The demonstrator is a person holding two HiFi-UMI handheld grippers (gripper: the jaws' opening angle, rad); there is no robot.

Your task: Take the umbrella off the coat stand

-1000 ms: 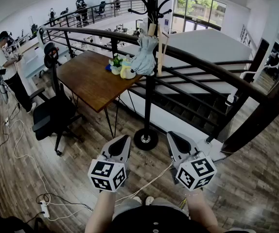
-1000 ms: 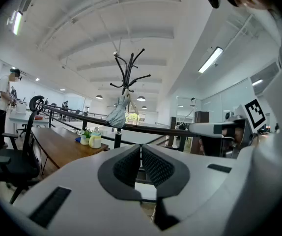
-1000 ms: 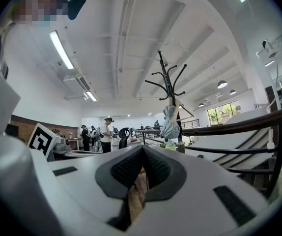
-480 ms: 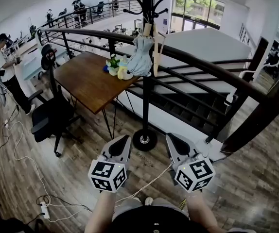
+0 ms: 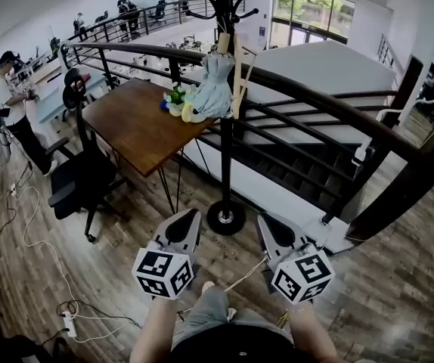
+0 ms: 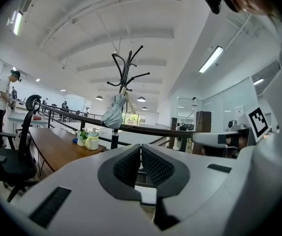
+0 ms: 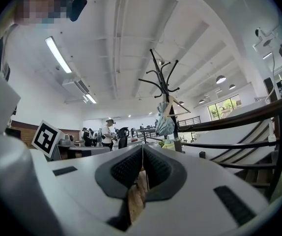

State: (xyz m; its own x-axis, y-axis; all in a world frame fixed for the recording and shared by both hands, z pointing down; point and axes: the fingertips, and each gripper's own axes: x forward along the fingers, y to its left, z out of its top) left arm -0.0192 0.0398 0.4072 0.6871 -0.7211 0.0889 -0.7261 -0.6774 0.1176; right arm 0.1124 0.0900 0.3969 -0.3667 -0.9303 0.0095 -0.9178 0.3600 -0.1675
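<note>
A folded pale blue-grey umbrella [image 5: 214,88] hangs by its wooden handle from the black coat stand [image 5: 225,112], which rises from a round base in front of the railing. The umbrella [image 6: 114,112] also shows up ahead in the left gripper view, and the same umbrella [image 7: 165,120] in the right gripper view. My left gripper [image 5: 187,219] and right gripper [image 5: 271,224] are held low and near me, well short of the stand. Both are shut with nothing between their pads [image 6: 141,162].
A brown table [image 5: 137,123] with small bottles and a plant stands left of the stand, a black office chair [image 5: 81,176] beside it. A dark curved railing [image 5: 330,108] runs behind. Cables [image 5: 43,267] trail over the wooden floor. A person [image 5: 9,104] stands far left.
The view has drawn slightly nearer to the coat stand, and both grippers have shifted a little forward with it. Both stay shut.
</note>
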